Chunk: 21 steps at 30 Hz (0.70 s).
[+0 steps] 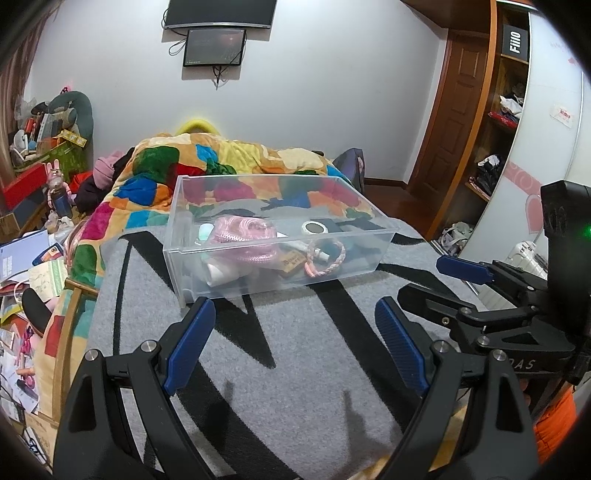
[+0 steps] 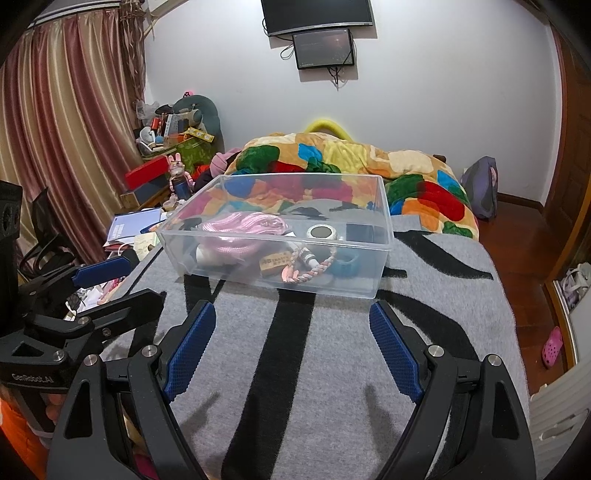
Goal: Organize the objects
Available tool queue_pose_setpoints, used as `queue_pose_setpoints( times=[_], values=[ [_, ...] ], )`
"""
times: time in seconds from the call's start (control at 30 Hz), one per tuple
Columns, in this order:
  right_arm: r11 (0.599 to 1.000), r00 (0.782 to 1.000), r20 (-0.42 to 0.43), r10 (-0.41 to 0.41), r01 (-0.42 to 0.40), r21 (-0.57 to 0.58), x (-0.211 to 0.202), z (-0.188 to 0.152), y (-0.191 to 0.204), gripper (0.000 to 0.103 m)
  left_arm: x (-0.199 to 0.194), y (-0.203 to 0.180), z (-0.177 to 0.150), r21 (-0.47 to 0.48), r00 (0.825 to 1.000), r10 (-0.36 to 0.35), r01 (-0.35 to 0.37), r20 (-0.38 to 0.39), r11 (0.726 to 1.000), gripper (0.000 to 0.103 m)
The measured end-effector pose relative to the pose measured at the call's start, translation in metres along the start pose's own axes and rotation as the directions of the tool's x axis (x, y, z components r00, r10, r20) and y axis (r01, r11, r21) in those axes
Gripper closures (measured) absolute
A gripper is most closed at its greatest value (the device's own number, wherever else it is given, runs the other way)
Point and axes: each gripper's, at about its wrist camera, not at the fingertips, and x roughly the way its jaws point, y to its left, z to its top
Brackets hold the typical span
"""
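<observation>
Clear plastic bin point(image 1: 280, 236) sits on grey blanket with black stripes point(image 1: 303, 354), toward the far end of the bed, open top, nothing covering it. Inside: pink coiled cord point(image 1: 242, 236) at left, white tube point(image 1: 221, 273) under it near the front wall, round white-rimmed disc point(image 1: 313, 228) toward the back, pink-and-white braided bracelet point(image 1: 327, 258) at front, small wooden tag point(image 2: 274, 263) beside it, blue band point(image 2: 345, 266) at front right

Left gripper point(image 1: 295, 347) low over the blanket, short of the bin's front wall, blue pads spread wide, holding nothing. Right gripper point(image 2: 291, 347) likewise spread and empty, just short of the bin; it shows at the right edge of the left view. Bare blanket lies between either gripper and the bin

Behind the bin: multicoloured patchwork quilt point(image 2: 354, 166) heaped up. Left of bed: cluttered papers and boxes, a blue bottle with rabbit figure point(image 2: 181, 177), striped curtains point(image 2: 66, 129). White wall carries two dark screens point(image 2: 321, 33). Right side: wooden door and shelves point(image 1: 461, 122), wood floor, pink clog point(image 2: 552, 347)
</observation>
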Motion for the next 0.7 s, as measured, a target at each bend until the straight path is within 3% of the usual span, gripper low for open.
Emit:
queue_pose_setpoints(
  times=[0.7],
  values=[
    [1.000, 1.000, -0.015, 0.000, 0.000, 0.009, 0.0036, -0.0019, -0.0004, 0.020, -0.0017, 0.0007, 0.0006, -0.011, 1.000, -0.022, 0.022, -0.003, 1.000, 0.014]
  ],
)
